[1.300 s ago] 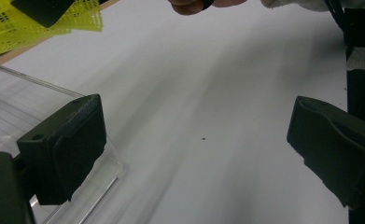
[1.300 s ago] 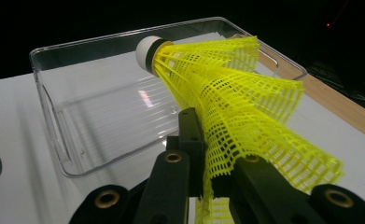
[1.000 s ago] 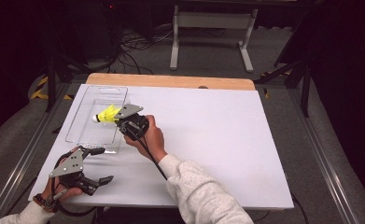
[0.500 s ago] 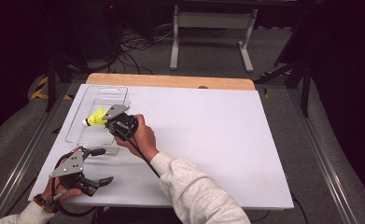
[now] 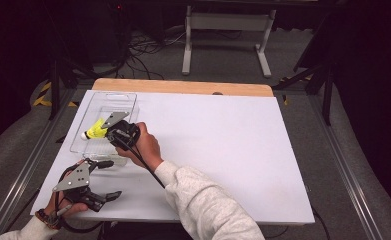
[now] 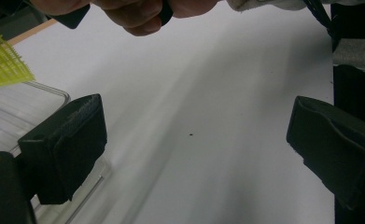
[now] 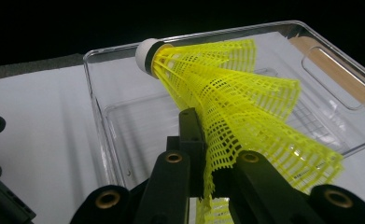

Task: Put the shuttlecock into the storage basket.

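Note:
A yellow mesh shuttlecock (image 5: 96,129) with a white cork tip hangs over the clear plastic tray (image 5: 114,99) at the table's left. My right gripper (image 5: 109,131) is shut on its skirt; in the right gripper view the jaws pinch the yellow shuttlecock (image 7: 236,102) above the tray (image 7: 96,88), cork pointing away. My left gripper (image 5: 108,179) rests near the front left corner, open, nothing between its fingers (image 6: 66,144). In the left gripper view the shuttlecock's skirt (image 6: 3,63) and a corner of the tray (image 6: 40,91) show at the left.
The white table top (image 5: 223,145) stretches wide to the right of both hands. A wooden strip (image 5: 183,86) runs along the far edge. Cables and a metal stand (image 5: 223,30) sit on the floor behind the table.
My right gripper has carried the shuttlecock leftward and toward me, over the near half of the tray. The left gripper has stayed in place, open.

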### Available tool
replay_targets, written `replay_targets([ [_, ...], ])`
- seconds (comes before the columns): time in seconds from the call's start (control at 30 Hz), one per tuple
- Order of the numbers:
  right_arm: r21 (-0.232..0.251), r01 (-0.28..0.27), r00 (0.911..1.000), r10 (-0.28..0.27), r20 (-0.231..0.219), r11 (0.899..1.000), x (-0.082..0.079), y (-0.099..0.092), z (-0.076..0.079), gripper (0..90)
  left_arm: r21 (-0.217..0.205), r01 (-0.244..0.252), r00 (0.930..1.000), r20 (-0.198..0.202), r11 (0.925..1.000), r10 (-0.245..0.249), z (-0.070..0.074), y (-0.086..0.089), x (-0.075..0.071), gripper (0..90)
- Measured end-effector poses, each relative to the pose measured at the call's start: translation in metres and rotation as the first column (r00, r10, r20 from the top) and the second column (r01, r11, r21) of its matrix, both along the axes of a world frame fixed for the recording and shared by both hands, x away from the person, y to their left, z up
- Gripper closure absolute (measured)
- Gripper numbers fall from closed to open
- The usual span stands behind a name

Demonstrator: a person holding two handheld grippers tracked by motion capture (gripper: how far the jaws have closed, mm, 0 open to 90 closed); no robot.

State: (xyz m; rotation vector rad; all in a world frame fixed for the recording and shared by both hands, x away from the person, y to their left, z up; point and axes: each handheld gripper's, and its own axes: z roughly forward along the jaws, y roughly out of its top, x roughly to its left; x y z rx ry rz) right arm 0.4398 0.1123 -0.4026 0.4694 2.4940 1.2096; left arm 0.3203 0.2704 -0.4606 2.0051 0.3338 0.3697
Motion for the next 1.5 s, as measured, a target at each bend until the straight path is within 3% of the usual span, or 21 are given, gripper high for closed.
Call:
replay_targets([
  [0.47, -0.019, -0.014, 0.9986, 0.013, -0.052, 1.0, 0.007, 0.007, -0.008, 87.7, 0.003, 0.005, 1.0, -0.005, 1.0, -0.005, -0.001, -0.001, 0.0, 7.3],
  [0.97, -0.083, -0.043, 0.9936, 0.034, -0.108, 0.996, 0.009, 0.019, -0.024, 87.4, 0.0, 0.011, 0.9999, -0.009, 0.9999, -0.011, -0.001, 0.0, 0.0, 7.2],
  [1.2, -0.092, -0.044, 0.9902, 0.031, -0.136, 0.995, 0.011, 0.02, -0.029, 86.4, 0.004, 0.014, 0.9998, -0.012, 0.9999, -0.014, -0.001, 0.0, 0.0, 7.3],
  [1.5, -0.092, -0.039, 0.987, 0.024, -0.159, 0.995, 0.012, 0.017, -0.033, 78.8, 0.001, 0.025, 0.9996, -0.013, 0.9997, -0.025, -0.001, 0.0, -0.001, 7.3],
])
